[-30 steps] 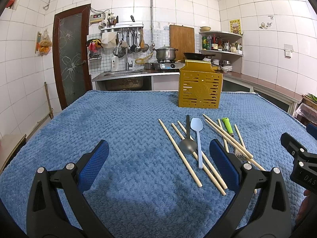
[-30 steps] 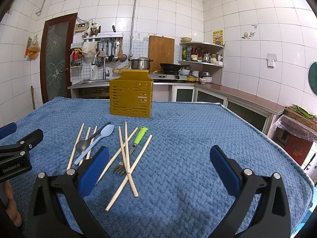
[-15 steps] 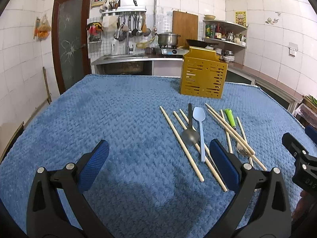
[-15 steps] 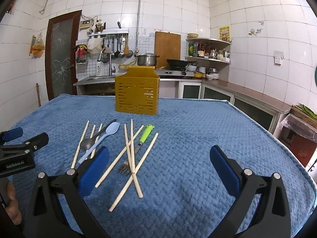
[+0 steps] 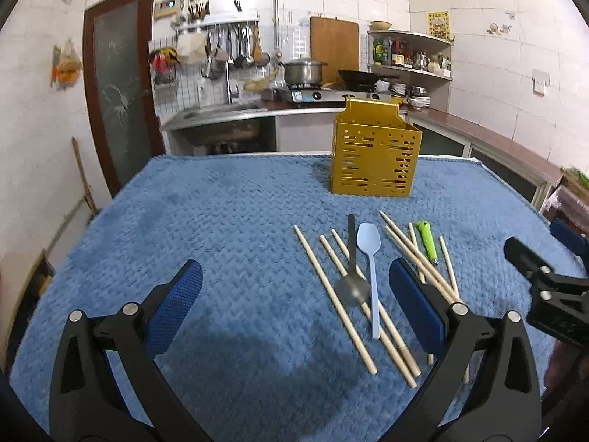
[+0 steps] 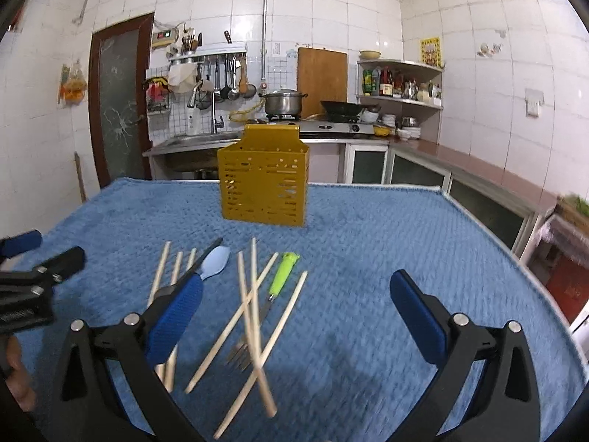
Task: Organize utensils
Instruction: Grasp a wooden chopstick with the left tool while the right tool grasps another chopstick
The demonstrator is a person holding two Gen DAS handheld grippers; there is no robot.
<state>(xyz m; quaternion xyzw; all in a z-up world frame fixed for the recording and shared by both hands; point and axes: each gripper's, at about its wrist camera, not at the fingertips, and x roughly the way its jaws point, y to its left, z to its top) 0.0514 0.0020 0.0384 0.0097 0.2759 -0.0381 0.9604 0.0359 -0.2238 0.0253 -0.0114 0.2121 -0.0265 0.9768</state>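
Left wrist view: the left gripper [image 5: 294, 302] is hovering low over the blue cloth [image 5: 228, 221], its jaws spread wide with nothing between them. The utensils are lying ahead and to its right: a row of chopsticks [image 5: 333, 298], a metal spoon [image 5: 352, 287] resting across them, and a pale blue spoon [image 5: 370, 265] beside it. More chopsticks are fanning out past the right finger [image 5: 416, 307], next to the green fork handle [image 5: 427, 239]. The yellow holder [image 5: 375, 162] is standing upright beyond them, near the cloth's far edge. The cloth's left half is lying bare, giving open room. The right gripper [image 5: 545, 283] is showing at the right border.

Right wrist view: the right gripper [image 6: 296, 316] is also gaping wide, empty. Crossed chopsticks [image 6: 250, 316] and the fork [image 6: 272, 305] are lying between its fingers, toward the left one; the blue spoon [image 6: 217, 259] is peeking past that fingertip. The holder [image 6: 263, 188] is standing straight ahead. Bare cloth [image 6: 386, 228] is stretching to the right edge. The left gripper [image 6: 40, 280] is sitting at the left border.
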